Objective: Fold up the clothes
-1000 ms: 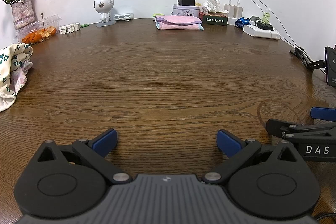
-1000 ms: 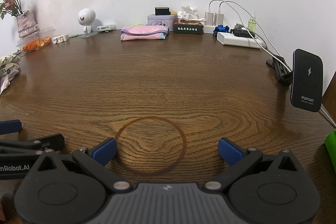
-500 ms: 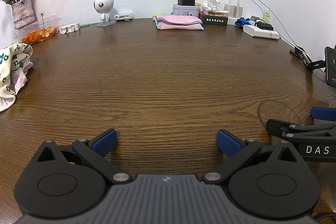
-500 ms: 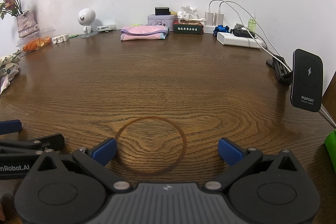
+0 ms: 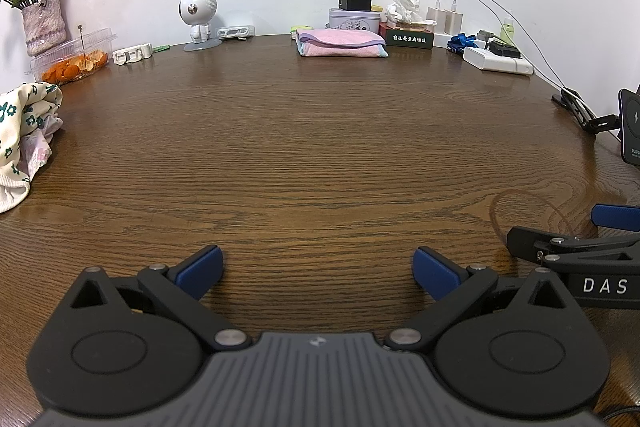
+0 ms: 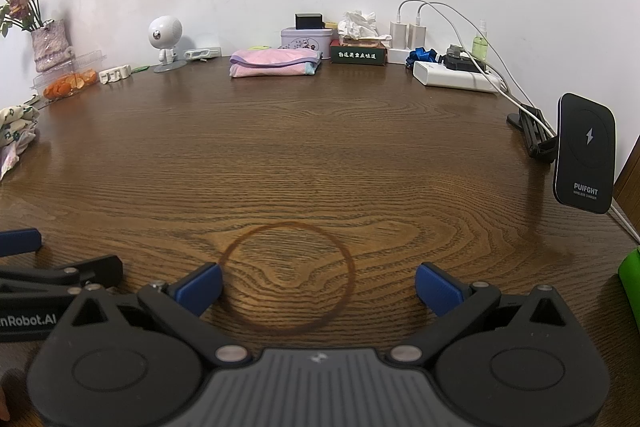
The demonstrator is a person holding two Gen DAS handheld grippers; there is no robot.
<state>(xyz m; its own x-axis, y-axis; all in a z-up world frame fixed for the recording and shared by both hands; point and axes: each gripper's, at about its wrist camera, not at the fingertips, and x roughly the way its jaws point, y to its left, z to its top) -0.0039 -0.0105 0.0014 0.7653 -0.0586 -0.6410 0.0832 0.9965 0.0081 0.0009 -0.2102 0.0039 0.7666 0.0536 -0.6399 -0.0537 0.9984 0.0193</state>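
Note:
A crumpled cream garment with green flowers [image 5: 24, 135] lies at the table's left edge; it also shows in the right wrist view [image 6: 16, 131]. A folded pink cloth [image 5: 340, 43] lies at the back of the table, also in the right wrist view [image 6: 274, 63]. My left gripper [image 5: 318, 267] is open and empty, low over the near part of the table. My right gripper [image 6: 318, 283] is open and empty beside it, over a dark ring mark [image 6: 286, 275]. Each gripper shows at the edge of the other's view.
The brown wooden table [image 5: 320, 147] carries a white robot figure [image 5: 198, 17], a vase [image 5: 42, 23], a box of orange peel [image 5: 74, 61], a tin [image 5: 354, 19], tissues, chargers and cables at the back. A black wireless charger [image 6: 584, 155] stands at the right.

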